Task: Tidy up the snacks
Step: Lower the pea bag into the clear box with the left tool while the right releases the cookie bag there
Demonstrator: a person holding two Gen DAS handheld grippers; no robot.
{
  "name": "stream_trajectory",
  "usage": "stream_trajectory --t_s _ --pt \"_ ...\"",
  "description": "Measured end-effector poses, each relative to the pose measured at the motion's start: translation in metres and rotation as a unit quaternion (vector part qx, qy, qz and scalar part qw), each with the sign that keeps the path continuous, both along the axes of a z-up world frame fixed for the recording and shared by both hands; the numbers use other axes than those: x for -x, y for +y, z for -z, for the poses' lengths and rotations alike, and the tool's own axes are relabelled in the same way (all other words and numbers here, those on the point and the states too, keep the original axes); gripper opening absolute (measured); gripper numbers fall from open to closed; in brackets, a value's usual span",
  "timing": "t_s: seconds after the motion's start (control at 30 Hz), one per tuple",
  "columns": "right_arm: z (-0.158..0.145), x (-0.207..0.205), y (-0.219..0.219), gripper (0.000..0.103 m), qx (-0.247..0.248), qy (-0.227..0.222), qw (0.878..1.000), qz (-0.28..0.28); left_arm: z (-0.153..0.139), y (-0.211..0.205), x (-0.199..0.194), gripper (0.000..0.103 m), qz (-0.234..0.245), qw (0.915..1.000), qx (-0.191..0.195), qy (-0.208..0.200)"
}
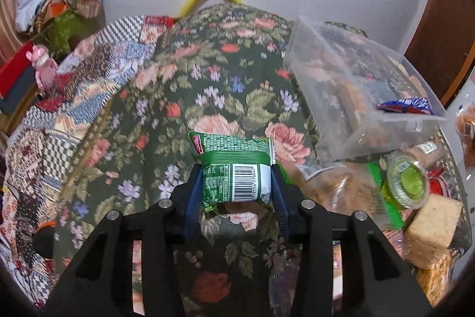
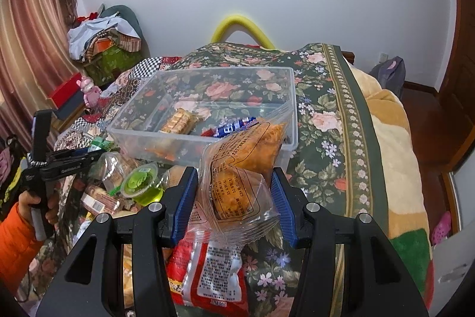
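Note:
My left gripper [image 1: 237, 183] is shut on a green snack packet [image 1: 236, 168] with a barcode, held above the floral bedspread, left of the clear plastic bin [image 1: 350, 85]. My right gripper [image 2: 234, 198] is shut on a clear packet of orange pastry [image 2: 237, 183], held just in front of the clear bin [image 2: 148, 121]. The bin holds a cracker pack [image 2: 178, 121] and a blue wrapped snack [image 2: 234, 128]. The left gripper [image 2: 71, 161] also shows at the left in the right wrist view.
Loose snacks lie in front of the bin: a green jelly cup [image 2: 142, 186], a red-and-white packet [image 2: 213, 272], cracker packs [image 1: 430, 230] and a bagged snack [image 1: 341, 186]. Clothes and boxes [image 2: 101, 43] are piled at the far left. The bed edge [image 2: 394, 168] drops off at the right.

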State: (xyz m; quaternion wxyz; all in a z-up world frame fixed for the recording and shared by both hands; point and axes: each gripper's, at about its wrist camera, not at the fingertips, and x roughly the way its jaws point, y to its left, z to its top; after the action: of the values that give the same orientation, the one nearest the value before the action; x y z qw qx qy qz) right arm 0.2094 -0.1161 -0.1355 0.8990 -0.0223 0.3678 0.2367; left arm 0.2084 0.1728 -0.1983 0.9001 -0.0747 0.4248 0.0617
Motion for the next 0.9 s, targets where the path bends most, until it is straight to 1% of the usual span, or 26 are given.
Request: stream_trajectory --t_s 0.13,0.27,0.4,0.47,0.63,0.8,0.9 --pt "-0.008 -0.005 0.007 0.047 -0.005 -0.011 1.000 -0.004 -0.030 -0.006 0.006 0.043 0.008 0.9995 -0.011 -0.029" --pt "-0.017 -0.013 0.020 0.047 -0.005 -0.025 1.000 -0.013 -0.059 -0.018 0.005 0.043 0.025 0.9979 -0.008 -0.059" --pt "-0.022 -0.025 0.036 0.047 -0.006 -0.032 0.999 -0.021 -0.080 -0.036 -0.003 0.043 0.047 0.9956 -0.003 -0.081" --pt "-0.022 -0.032 0.045 0.047 -0.002 -0.034 0.999 -0.024 -0.086 -0.046 -0.009 0.043 0.058 0.9946 -0.003 -0.086" --pt "-0.018 -0.048 0.065 0.047 0.009 -0.027 0.999 -0.034 -0.088 -0.070 -0.029 0.043 0.081 0.9930 0.000 -0.086" --pt "-0.002 -0.067 0.085 0.047 0.031 -0.010 0.999 -0.040 -0.074 -0.084 -0.052 0.043 0.094 0.9934 0.008 -0.066" --pt "0.005 -0.077 0.087 0.047 0.031 0.003 0.999 -0.041 -0.063 -0.088 -0.062 0.043 0.097 0.9939 0.011 -0.052"
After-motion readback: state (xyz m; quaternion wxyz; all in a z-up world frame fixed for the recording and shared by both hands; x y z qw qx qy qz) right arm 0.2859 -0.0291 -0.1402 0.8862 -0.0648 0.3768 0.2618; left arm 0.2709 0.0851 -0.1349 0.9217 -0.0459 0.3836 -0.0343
